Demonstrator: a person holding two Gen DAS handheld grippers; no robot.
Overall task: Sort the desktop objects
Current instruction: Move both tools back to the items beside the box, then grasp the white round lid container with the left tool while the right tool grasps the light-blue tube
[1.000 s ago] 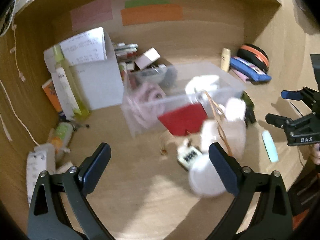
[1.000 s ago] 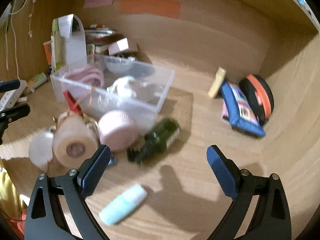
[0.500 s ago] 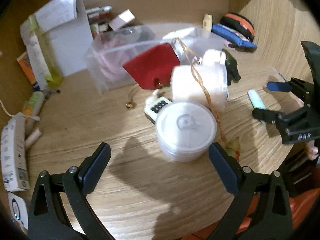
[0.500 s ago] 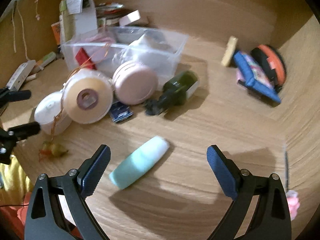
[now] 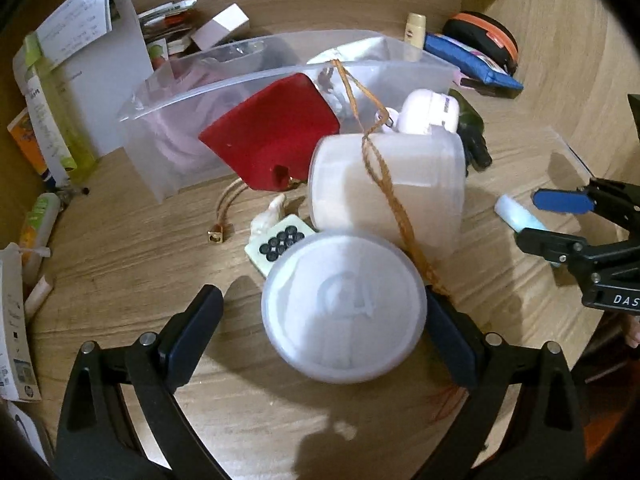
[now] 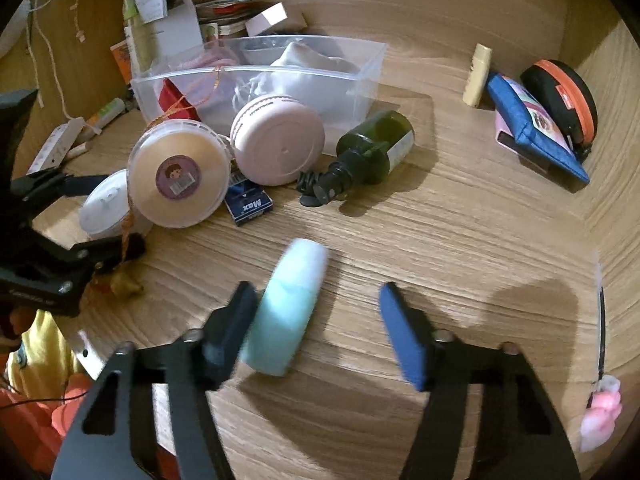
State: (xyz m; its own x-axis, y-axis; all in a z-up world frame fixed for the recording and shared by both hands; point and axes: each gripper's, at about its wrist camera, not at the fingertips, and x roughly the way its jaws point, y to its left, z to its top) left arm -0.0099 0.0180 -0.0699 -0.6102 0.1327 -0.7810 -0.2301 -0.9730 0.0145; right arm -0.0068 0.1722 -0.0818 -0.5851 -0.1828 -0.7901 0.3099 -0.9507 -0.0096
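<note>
My left gripper [image 5: 320, 322] is open around a round white lidded jar [image 5: 343, 308]; its right finger [image 5: 450, 340] looks against the jar's side, while the left finger stands off it. Behind the jar lies a larger translucent tub [image 5: 388, 188] with a brown cord over it, also seen in the right wrist view [image 6: 178, 178]. My right gripper [image 6: 320, 330] is open, with a mint-green tube [image 6: 288, 312] lying on the desk between its fingers, close against the left one. A clear plastic bin [image 5: 280, 88] holding pink and white items stands behind.
A red card [image 5: 276, 132], a small keypad device [image 5: 278, 244], a pink round case [image 6: 278, 144], a dark green bottle [image 6: 372, 152], a blue Max box [image 6: 248, 202], a blue pouch [image 6: 532, 128] and black-orange case [image 6: 560, 96] crowd the desk. Papers and boxes [image 5: 80, 68] stand at left.
Both grippers have moved forward and down: the left one now straddles the white jar, the right one has closed in around the mint tube and narrowed its opening.
</note>
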